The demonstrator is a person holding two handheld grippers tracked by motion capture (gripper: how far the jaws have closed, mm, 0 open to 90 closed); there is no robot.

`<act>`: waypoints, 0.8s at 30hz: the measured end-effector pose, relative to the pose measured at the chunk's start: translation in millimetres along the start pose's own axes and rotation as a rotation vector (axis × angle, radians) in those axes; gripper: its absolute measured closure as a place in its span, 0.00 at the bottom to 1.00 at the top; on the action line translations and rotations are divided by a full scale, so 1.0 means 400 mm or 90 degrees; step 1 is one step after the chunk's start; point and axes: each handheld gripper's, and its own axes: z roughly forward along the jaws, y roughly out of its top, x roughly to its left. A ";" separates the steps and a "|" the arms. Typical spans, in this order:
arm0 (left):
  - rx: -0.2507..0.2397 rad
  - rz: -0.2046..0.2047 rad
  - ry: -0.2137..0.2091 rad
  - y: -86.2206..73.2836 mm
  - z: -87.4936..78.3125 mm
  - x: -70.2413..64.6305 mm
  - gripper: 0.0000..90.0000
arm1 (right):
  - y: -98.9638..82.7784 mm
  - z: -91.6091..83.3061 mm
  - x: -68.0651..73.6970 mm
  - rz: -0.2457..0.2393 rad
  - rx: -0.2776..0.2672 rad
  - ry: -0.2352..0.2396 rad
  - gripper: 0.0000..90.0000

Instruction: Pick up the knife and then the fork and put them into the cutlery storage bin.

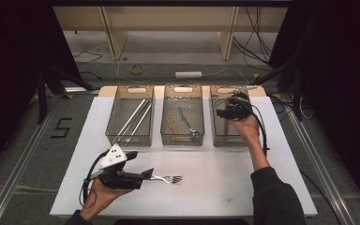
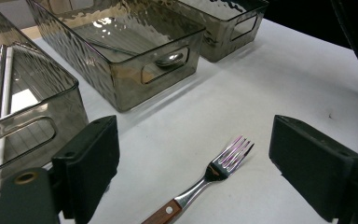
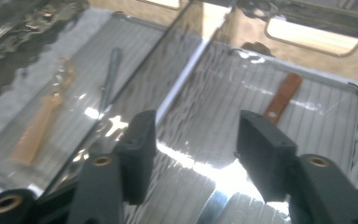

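1. white sheet covers the table (image 1: 206, 187); three smoky translucent bins stand in a row at its far side.
2. left bin (image 1: 130, 115) holds long metal rods lying lengthwise. middle bin (image 1: 183, 115) holds a metal spoon (image 1: 187, 122) and a wooden-handled piece beside it.
3. right bin (image 1: 229, 131): right gripper (image 1: 225, 112) hangs over it, jaws pointing down into the bin. in the right gripper view the jaws stand apart with nothing pinched between them; a knife with a brown handle (image 3: 283, 98) lies on the ribbed bin floor below, its blade running under the jaws.
4. fork (image 1: 168, 178) lies flat on the white sheet at the near left of the table, tines toward the right in the high view, well apart from the bins.
5. left gripper (image 1: 145, 174) rests low at the fork's handle end, jaws spread wide. in the left gripper view the fork (image 2: 214, 172) sits between the two pads, touching neither; wooden handle end nearest the camera, tines pointing away.
6. left hand (image 1: 101, 194) grasps the left gripper from below; right hand (image 1: 246, 126) holds the right gripper over the bin.
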 end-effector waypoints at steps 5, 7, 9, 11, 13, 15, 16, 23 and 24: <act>0.005 -0.002 0.003 0.004 -0.001 0.009 0.17 | -0.004 -0.046 0.019 -0.026 -0.019 0.040 0.44; 0.011 -0.004 0.005 0.007 -0.002 0.014 0.17 | -0.010 -0.070 0.034 -0.039 -0.035 0.056 0.42; 0.017 -0.006 0.002 0.009 0.000 0.017 0.17 | -0.020 -0.093 0.049 -0.051 -0.045 0.075 0.41; 0.023 -0.004 0.002 0.012 0.002 0.018 0.17 | -0.032 -0.115 0.063 -0.064 -0.056 0.089 0.39; 0.036 -0.001 -0.002 0.016 0.004 0.020 0.17 | -0.049 -0.136 0.077 -0.074 -0.065 0.104 0.38; 0.051 0.011 0.000 0.023 0.007 0.021 0.17 | -0.064 -0.149 0.088 -0.080 -0.069 0.116 0.37; 0.057 0.018 0.005 0.027 0.009 0.020 0.17 | -0.073 -0.155 0.093 -0.084 -0.073 0.122 0.37; 0.117 0.041 0.000 0.051 0.024 0.028 0.18 | -0.140 -0.196 0.128 -0.096 -0.104 0.155 0.35; 0.128 0.046 -0.003 0.053 0.026 0.032 0.18 | -0.147 -0.200 0.131 -0.098 -0.108 0.157 0.35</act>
